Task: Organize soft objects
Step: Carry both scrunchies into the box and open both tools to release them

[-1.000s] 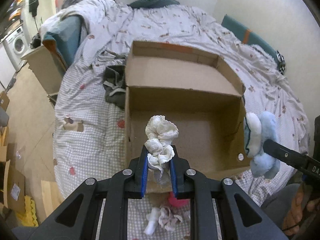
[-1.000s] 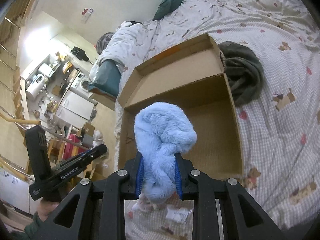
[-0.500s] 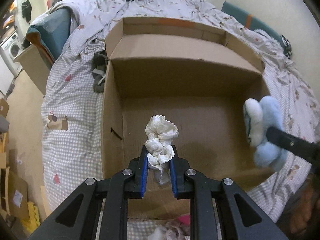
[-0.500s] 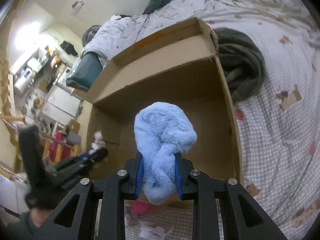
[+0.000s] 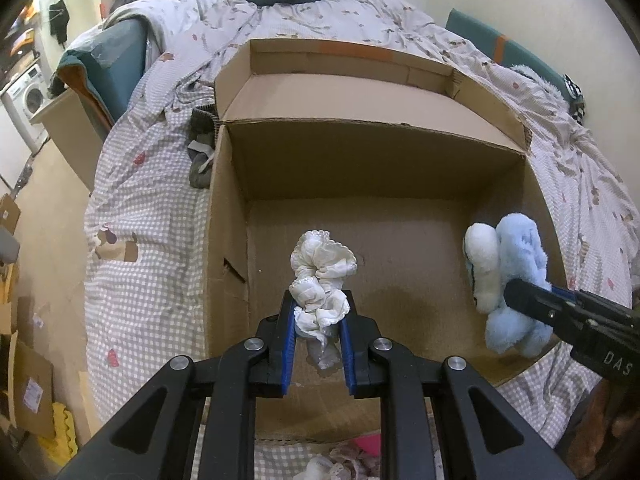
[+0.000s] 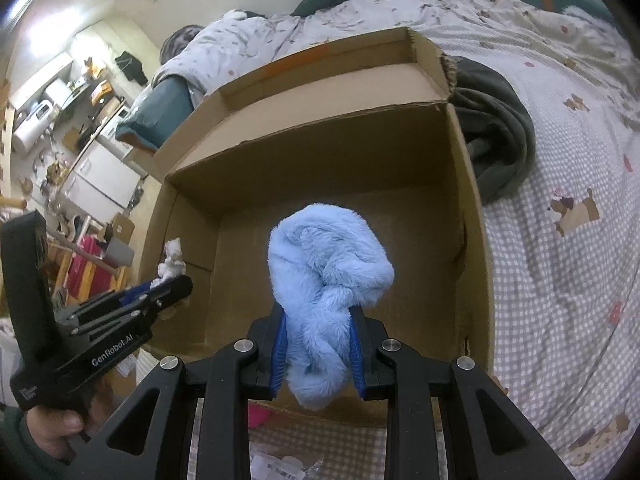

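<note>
An open cardboard box [image 5: 232,240] [image 6: 476,240] lies on the bed, its floor bare. My left gripper [image 5: 318,320] is shut on a crumpled white lacy cloth [image 5: 322,268] and holds it over the box's near left part. My right gripper [image 6: 318,340] is shut on a fluffy light blue plush [image 6: 326,276] and holds it over the box's near right part. The plush [image 5: 516,264] and right gripper [image 5: 516,292] show at the right of the left wrist view; the white cloth [image 6: 172,260] and left gripper [image 6: 176,282] show at the left of the right wrist view.
A dark grey garment [image 6: 496,132] [image 5: 200,152] lies on the checked bedsheet beside the box. More small soft items, white and pink [image 5: 340,464], lie in front of the box. A rumpled duvet [image 5: 320,20] covers the far bed. Furniture and boxes stand on the floor [image 5: 40,240].
Both grippers have moved forward and over the box with their loads held; the box now fills both views and the plush has come in over the box's right wall.
</note>
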`<act>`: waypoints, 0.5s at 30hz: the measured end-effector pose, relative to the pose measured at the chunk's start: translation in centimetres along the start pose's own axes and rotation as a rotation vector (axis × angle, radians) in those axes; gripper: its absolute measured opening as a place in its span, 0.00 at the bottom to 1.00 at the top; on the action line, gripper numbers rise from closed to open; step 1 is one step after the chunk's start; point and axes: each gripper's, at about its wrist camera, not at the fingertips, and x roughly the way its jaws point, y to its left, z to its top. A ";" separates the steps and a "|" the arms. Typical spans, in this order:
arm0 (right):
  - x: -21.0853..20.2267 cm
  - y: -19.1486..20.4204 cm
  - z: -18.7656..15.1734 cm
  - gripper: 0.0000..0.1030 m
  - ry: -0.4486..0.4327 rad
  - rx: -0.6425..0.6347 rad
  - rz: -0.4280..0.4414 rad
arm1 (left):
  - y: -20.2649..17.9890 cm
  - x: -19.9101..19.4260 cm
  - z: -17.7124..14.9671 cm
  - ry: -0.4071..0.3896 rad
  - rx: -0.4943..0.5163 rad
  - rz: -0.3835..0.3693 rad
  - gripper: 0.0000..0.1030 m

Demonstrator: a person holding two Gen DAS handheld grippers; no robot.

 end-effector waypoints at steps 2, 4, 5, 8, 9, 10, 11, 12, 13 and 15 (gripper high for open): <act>0.0 0.0 -0.2 0.27 0.001 -0.010 -0.004 | 0.0 0.0 0.0 -0.005 0.007 0.010 0.17; 0.3 0.1 -0.1 0.27 0.003 -0.012 -0.009 | 0.1 0.0 0.0 -0.010 0.005 0.010 0.17; 0.4 0.1 -0.1 0.27 0.003 -0.009 -0.009 | 0.2 0.0 0.0 -0.013 0.001 0.007 0.17; 0.4 -0.1 0.0 0.27 0.000 -0.007 -0.009 | 0.3 -0.1 0.0 -0.023 -0.004 0.009 0.17; 0.4 -0.1 0.1 0.27 -0.003 -0.006 -0.009 | 0.4 0.0 0.0 -0.023 -0.002 0.011 0.17; 0.4 -0.1 0.0 0.27 -0.004 -0.006 -0.009 | 0.3 0.0 0.0 -0.021 0.002 0.014 0.17; 0.5 -0.1 0.1 0.27 -0.004 -0.006 -0.010 | 0.3 0.0 0.0 -0.021 0.007 0.019 0.17; 0.5 -0.2 0.1 0.27 -0.004 -0.006 -0.011 | 0.2 0.0 0.0 -0.023 0.012 0.025 0.17; 0.4 -0.2 0.1 0.27 -0.004 -0.006 -0.009 | 0.2 0.0 0.0 -0.025 0.013 0.025 0.17; 0.4 -0.2 0.1 0.28 -0.006 -0.007 -0.010 | 0.1 -0.2 0.0 -0.032 0.012 0.021 0.17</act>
